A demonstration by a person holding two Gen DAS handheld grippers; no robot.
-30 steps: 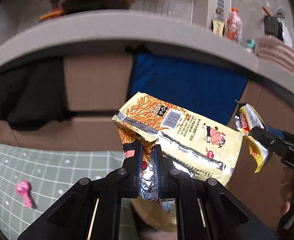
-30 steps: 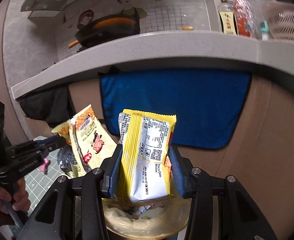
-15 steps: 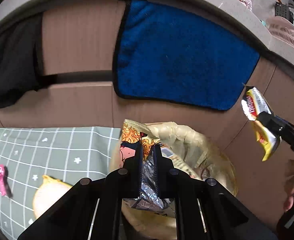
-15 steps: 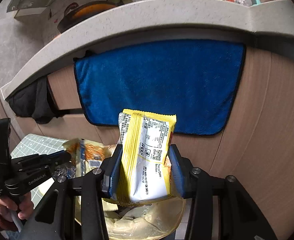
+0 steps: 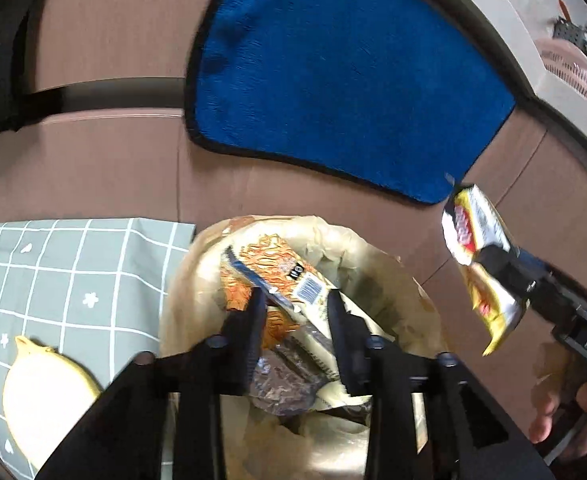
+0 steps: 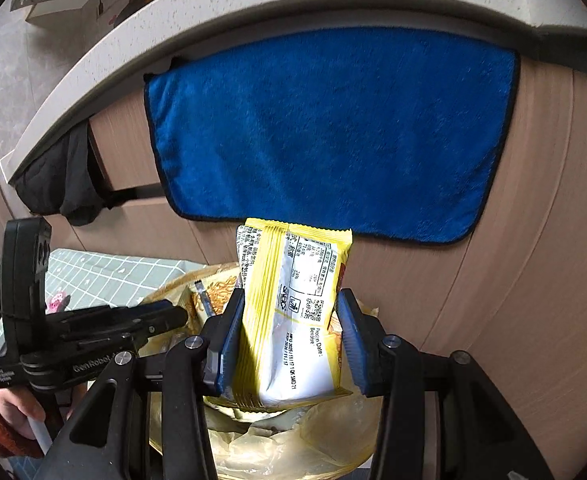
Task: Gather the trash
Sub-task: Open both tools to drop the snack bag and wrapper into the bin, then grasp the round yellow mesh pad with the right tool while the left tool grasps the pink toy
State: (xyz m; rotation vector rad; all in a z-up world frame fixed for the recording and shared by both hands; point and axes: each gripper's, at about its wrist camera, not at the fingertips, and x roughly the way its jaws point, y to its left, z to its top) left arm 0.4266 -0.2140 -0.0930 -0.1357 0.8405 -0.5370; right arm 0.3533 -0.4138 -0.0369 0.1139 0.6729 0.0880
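Note:
My left gripper [image 5: 295, 308] is open over a bin lined with a beige bag [image 5: 377, 268]. The orange noodle wrapper [image 5: 281, 276] lies loose in the bag between its fingers. My right gripper [image 6: 291, 322] is shut on a yellow snack packet [image 6: 297, 312], held upright above the same bag [image 6: 293, 440]. In the left wrist view the right gripper [image 5: 489, 256] and its packet [image 5: 473, 232] hang at the right of the bin. The left gripper [image 6: 165, 316] shows at the left of the right wrist view.
A blue towel [image 5: 345, 76] hangs on the brown cabinet front [image 5: 93, 152] behind the bin, under a grey countertop [image 6: 253, 12]. A grey-green grid mat [image 5: 53, 280] lies left of the bin with a yellow round object [image 5: 41, 396] on it. A dark cloth [image 6: 61, 188] hangs at left.
My left gripper has lowered over the bin and opened, letting the noodle wrapper drop into the bag. My right gripper has tilted down a little, still holding the packet.

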